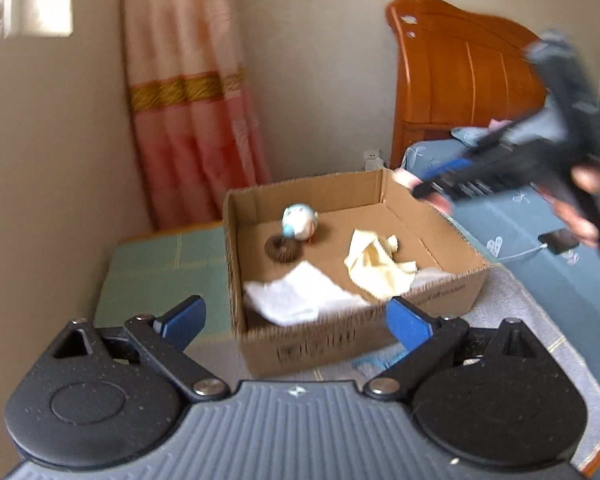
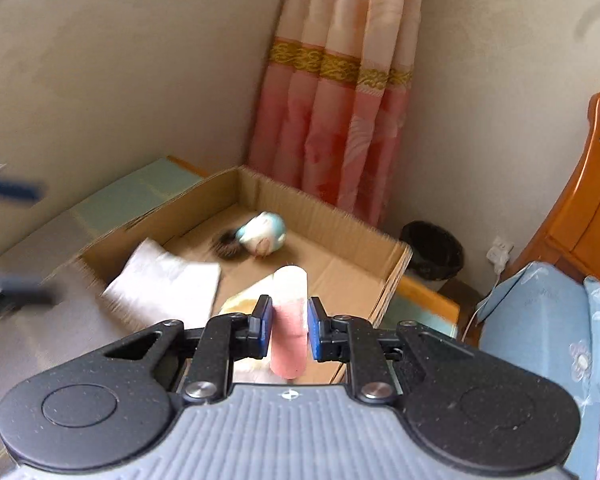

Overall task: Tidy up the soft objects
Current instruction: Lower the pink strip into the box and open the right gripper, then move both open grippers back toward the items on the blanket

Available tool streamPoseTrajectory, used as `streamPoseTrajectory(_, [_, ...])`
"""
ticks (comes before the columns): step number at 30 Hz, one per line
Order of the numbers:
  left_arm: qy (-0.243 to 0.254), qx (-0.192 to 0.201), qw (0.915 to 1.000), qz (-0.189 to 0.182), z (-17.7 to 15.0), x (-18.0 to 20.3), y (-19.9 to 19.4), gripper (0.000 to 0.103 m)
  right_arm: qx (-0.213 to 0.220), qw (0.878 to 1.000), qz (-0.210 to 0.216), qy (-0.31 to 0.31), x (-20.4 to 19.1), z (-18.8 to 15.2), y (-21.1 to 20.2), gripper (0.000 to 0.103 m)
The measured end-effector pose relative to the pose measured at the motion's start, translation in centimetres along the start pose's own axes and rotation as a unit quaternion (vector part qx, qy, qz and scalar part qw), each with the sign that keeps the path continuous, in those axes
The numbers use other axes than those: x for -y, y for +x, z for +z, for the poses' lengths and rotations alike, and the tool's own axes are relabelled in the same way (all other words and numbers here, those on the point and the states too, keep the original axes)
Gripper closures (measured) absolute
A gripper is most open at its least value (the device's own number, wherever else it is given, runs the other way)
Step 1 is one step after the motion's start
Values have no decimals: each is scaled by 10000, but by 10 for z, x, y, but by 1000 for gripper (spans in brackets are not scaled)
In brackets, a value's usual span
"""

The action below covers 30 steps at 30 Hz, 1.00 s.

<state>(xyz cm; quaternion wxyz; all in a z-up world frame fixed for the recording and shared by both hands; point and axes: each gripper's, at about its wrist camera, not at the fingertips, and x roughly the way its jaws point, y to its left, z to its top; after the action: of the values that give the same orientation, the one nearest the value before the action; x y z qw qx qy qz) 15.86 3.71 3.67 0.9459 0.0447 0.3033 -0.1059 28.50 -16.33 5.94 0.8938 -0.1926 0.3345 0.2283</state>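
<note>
An open cardboard box (image 1: 452,236) (image 2: 388,276) holds a blue-and-white plush toy (image 1: 299,221) (image 2: 262,234), a brown fuzzy ring (image 1: 283,248) (image 2: 227,245), a pale yellow cloth (image 1: 376,266) and a white cloth (image 1: 296,296) (image 2: 168,280). My left gripper (image 1: 296,318) stands wide open before the box's near wall, with nothing between its fingers. My right gripper (image 2: 288,322) is shut on a pink-and-white soft cylinder (image 2: 289,320), held upright over the box's near edge. In the left wrist view the right gripper (image 1: 428,190) shows blurred at the box's right rim.
A pink curtain (image 2: 340,120) hangs in the corner behind the box. A black waste bin (image 2: 432,250) stands on the floor beside a wooden headboard (image 1: 460,76). A phone (image 1: 560,240) lies on the blue bedding (image 1: 560,300). A green mat (image 1: 160,264) lies left of the box.
</note>
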Motion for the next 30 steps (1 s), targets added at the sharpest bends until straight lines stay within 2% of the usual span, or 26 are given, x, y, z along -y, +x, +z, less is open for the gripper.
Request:
streamPoseTrajectory(1, [-54,-8,10000,-17,-4,-1,-1,6,-24,10000,-43,23,1,7,9,80])
streamPoseTrajectory(2, [-50,-48,10000,-27,-8,-3,-2,5,-19,9999,-98,38,3,14,18,75])
streamPoseTrajectory(3, [-15,-72,10000,3,-11,-4,-3,5,11,9999,-137,66,4,20,26,55])
streamPoseTrajectory(4, [14,-72,9999,73,-13,-5,-4,5,-3,9998,-148,107,5,24,33,42])
streamPoseTrajectory(5, [26,-72,9999,148,-15,-6,-5,5,-13,9996,-213,160,7,27,40,20])
streamPoseTrajectory(6, [27,-74,9998,189,-17,-7,-6,5,49,9993,-311,217,8,28,44,7])
streamPoseTrajectory(7, [14,-67,9998,212,-19,-8,-7,5,111,9990,-343,282,8,28,45,4])
streamPoseTrajectory(11, [-54,-64,9997,226,-23,-14,-10,5,164,9978,-249,591,8,22,36,1])
streamPoseTrajectory(20, [-110,-6,9994,330,-31,-15,-17,1,144,9970,-432,623,-13,-2,-8,0])
streamPoseTrajectory(30, [-66,-26,9988,478,-41,-14,-21,1,-227,9881,-490,1438,-35,-61,-16,0])
